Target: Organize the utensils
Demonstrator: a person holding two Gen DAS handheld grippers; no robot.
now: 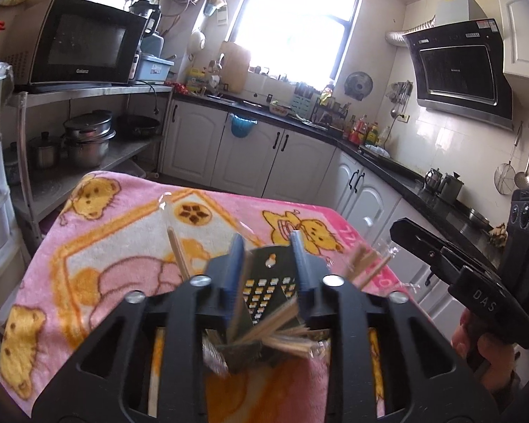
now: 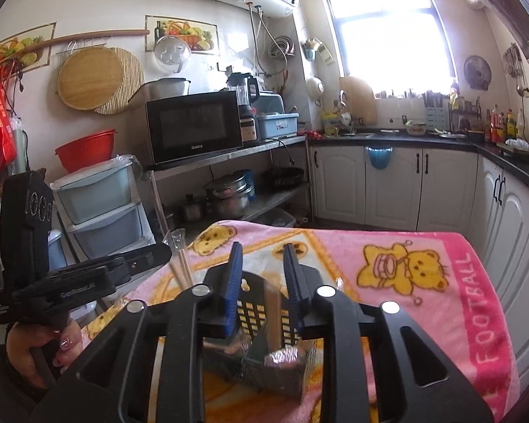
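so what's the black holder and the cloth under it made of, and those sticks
Holder: looks like matte black plastic, with a moulded grid of square holes and a hanging slot. Cloth: fuzzy fleece or terry, pink with printed bears. Sticks: pale tan, probably bamboo or wood; some seem wrapped in clear film.

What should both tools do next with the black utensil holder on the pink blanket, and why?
Probably back both away. The left tool and right tool stand open, with the black holder resting on the pink blanket, chopsticks already inside it, so nothing looks gripped.
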